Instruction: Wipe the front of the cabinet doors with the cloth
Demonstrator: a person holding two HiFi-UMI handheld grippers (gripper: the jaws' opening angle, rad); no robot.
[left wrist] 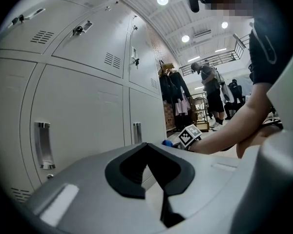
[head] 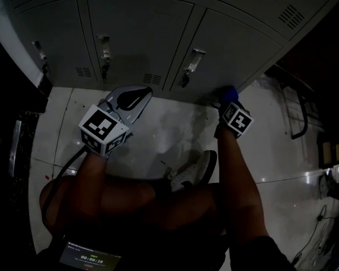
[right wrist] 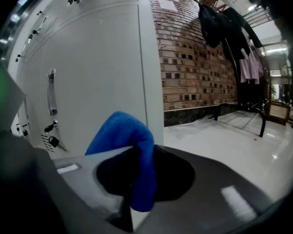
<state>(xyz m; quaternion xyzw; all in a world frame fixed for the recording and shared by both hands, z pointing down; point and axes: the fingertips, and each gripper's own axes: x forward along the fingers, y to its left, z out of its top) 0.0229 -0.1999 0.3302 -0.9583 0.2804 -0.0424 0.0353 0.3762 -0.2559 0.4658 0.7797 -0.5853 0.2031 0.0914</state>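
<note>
Grey cabinet doors (head: pixel 141 33) stand ahead; right gripper (right wrist: pixel 136 189) fingers pinch a blue cloth (right wrist: pixel 124 130) near them, left gripper (left wrist: pixel 154 179) fingers pressed together.

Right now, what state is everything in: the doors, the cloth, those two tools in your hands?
Doors, all shut.
Key, sitting in its lock.
Cloth, pinched in the right tool, close to a door; I cannot tell if it touches.
Right tool, shut on the cloth.
Left tool, shut, nothing in it, held off the doors.
</note>
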